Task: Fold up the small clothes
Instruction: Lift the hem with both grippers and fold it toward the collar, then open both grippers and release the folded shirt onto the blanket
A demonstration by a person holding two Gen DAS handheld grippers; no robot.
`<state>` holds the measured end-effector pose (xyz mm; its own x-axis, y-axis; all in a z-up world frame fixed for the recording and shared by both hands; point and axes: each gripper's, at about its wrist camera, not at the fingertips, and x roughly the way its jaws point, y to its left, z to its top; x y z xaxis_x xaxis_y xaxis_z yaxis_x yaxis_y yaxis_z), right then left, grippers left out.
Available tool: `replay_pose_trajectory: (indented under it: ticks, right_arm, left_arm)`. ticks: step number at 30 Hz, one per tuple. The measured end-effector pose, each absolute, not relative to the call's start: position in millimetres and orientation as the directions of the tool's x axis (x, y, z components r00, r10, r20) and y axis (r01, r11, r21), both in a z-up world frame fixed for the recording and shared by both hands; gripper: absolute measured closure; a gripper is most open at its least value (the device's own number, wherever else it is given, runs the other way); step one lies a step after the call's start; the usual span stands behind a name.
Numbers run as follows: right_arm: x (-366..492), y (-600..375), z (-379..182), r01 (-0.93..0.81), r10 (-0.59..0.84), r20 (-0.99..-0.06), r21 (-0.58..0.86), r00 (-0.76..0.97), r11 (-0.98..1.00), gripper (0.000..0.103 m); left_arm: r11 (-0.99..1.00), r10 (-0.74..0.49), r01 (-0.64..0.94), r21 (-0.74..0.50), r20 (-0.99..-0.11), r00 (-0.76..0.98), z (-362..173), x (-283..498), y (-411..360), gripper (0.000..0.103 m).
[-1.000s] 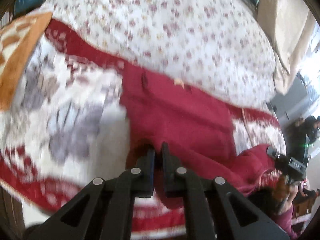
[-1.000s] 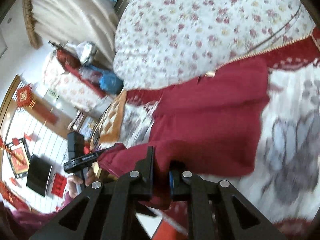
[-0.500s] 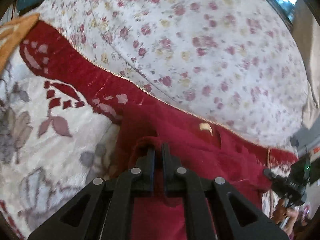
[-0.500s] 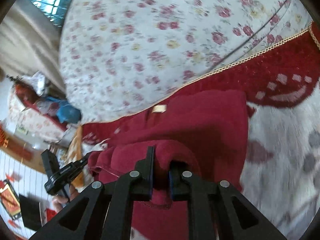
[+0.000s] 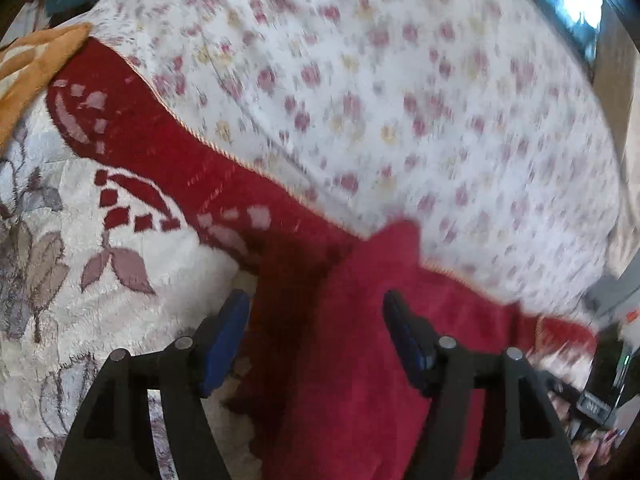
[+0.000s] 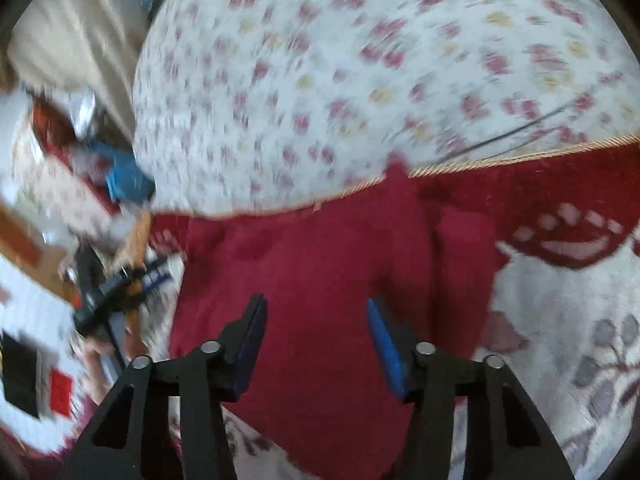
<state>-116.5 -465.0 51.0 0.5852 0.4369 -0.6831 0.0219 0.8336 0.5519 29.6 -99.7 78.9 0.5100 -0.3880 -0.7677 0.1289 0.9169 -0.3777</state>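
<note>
Since both grippers, left [image 5: 316, 312] and right [image 6: 316, 312], have just spread their fingers and released it, the soft, limp red garment [image 6: 320, 280] is best pinched at its corners.

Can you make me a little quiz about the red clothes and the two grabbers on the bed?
1. True or false: the left gripper is squeezing the red garment.
2. What lies just past the garment's far edge? A) a wooden floor B) the flowery white quilt C) a sink
3. Fill in: the right gripper has its jaws ____ above the garment.

Key
1. False: its jaws have just been opening, and the cloth lies loose below them.
2. B
3. Open: they have just been opening too, with the pads off the cloth.
</note>
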Motion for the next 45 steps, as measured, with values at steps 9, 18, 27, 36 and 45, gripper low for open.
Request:
replay_pose_trajectory:
  ticks: [9, 18, 27, 36, 45]
  right_arm:
    - [-62, -489, 8, 0.235, 0.185, -0.787, 0.386, 0.589, 0.892, 0.059]
    - [-80, -389, 75, -0.033, 0.341, -0.718, 0.405, 0.607, 0.914, 0.031]
    - [-39, -295, 64, -0.188, 0.463, -0.719, 0.433, 0.518, 0.882, 0.031]
    - [10, -258, 53, -0.162, 0.492, -0.728, 0.477, 0.478, 0.864, 0.031]
    - [70, -210, 7, -0.129, 0.405, -0.801, 0.39, 0.442, 0.912, 0.031]
  left_arm:
    - [0.943, -0.321, 0.05, -0.328, -0.862, 0.393, 27, 54, -100, 0.024]
    - [0.907, -0.414, 0.25, -0.337, -0.817, 0.401, 79, -5, -76, 0.021]
    - [0.834, -0.52, 0.348, -0.429, -0.823, 0.23, 43, -43, -71, 0.021]
    - [0.798, -0.509, 0.464, -0.384, -0.842, 0.178, 38, -44, -81, 0.092]
    - [0.822, -0.46, 0.465, -0.328, -0.864, 0.204, 43, -41, -69, 0.094]
